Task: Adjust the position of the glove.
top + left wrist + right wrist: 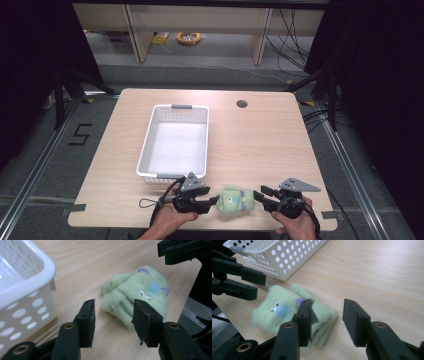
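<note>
While both grippers sit low at the near edge of the pale wooden table (260, 145), their jaws stand apart and hold nothing. Between them lies the soft, folded green fuzzy sock (236, 200) with blue and purple patches, flat on the wood. Seen from above, the left gripper (212, 202) points at it from one side and the right gripper (259, 194) from the other. Each hand grips its tool from below, near the table edge. Up close, the left gripper view shows little white eyes on the sock, just past its jaws. Next to it stands the white plastic basket (150, 139) with holes.
</note>
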`<state>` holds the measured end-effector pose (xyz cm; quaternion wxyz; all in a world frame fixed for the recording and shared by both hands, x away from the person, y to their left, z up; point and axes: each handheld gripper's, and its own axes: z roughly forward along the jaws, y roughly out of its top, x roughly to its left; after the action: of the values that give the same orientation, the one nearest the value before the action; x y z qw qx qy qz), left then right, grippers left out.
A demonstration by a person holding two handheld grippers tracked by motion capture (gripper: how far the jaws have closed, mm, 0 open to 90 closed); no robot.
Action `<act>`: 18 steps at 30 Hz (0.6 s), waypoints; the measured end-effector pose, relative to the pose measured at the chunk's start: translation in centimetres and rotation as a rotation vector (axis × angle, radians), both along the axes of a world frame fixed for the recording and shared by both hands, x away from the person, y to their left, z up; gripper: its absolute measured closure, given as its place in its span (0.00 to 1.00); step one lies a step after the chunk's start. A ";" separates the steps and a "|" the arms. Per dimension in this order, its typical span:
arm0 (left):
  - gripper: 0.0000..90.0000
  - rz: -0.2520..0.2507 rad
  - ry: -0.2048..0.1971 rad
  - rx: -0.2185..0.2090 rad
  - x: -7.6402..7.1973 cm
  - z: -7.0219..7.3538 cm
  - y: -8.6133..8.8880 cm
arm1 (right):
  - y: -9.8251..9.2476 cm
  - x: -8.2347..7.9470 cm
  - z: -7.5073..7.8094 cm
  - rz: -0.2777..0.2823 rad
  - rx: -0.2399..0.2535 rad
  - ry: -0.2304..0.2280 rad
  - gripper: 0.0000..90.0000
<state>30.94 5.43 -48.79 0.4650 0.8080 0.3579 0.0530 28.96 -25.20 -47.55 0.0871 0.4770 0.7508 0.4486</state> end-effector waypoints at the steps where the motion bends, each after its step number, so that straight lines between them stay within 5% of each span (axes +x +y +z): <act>1: 0.55 -0.008 0.006 0.014 0.0 -0.1 0.2 | 0.0 0.2 -0.3 0.007 0.000 -0.035 0.64; 7: 0.48 0.019 0.074 -0.017 -0.5 -0.4 0.6 | 0.4 0.4 -0.9 0.028 -0.060 -0.013 0.55; 9: 0.47 0.029 0.072 -0.022 -0.6 -0.6 0.6 | 0.8 0.3 -1.0 0.016 -0.046 0.025 0.52; 11: 0.46 0.024 0.082 -0.018 -0.7 -0.6 0.6 | 0.6 0.6 -1.2 0.029 -0.070 -0.001 0.51; 12: 0.46 0.034 0.083 -0.025 -0.8 -0.7 0.5 | 0.9 0.4 -1.3 0.014 -0.061 0.035 0.51; 13: 0.45 0.041 0.088 -0.020 -0.9 -0.7 0.4 | 0.7 0.7 -1.4 0.035 -0.087 -0.006 0.51; 14: 0.45 0.023 0.090 -0.021 -0.8 -0.7 0.4 | 0.9 0.6 -1.3 0.047 -0.067 0.026 0.50; 18: 0.43 0.024 0.093 -0.020 -0.9 -0.9 0.1 | 1.2 0.8 -1.6 0.055 -0.081 0.028 0.49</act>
<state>30.05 5.56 -49.65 0.4550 0.8008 0.3892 0.0172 29.78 -23.98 -49.12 0.0835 0.4584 0.7824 0.4132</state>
